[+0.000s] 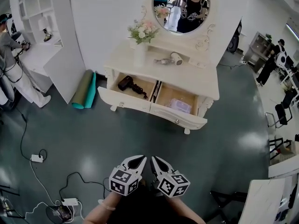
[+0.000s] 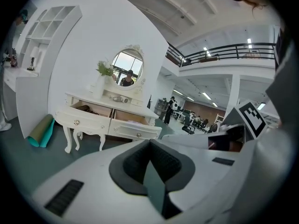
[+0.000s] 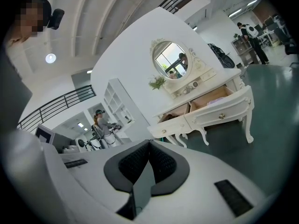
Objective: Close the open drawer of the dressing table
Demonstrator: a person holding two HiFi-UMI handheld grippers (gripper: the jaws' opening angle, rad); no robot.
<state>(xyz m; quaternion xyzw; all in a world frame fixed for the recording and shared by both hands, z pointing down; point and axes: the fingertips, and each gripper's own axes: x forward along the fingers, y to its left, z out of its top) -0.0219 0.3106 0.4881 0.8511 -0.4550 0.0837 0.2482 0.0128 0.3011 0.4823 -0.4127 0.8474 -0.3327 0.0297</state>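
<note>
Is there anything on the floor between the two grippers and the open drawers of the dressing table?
Nothing visible. Only bare floor lies between the left gripper, the right gripper and the two open drawers; cables and a rolled mat lie off to the left.

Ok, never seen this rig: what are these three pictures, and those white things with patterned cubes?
No robot: a person holds a left hand-held gripper and a right hand-held gripper; each marker cube is part of one. One picture comes from a head camera looking down; the other two cameras ride on the grippers, looking along their jaws. Both pairs of jaws are together, holding nothing. Ahead stands the dressing table: a dark hair dryer lies in the open left drawer, a pale packet in the open right drawer.
</note>
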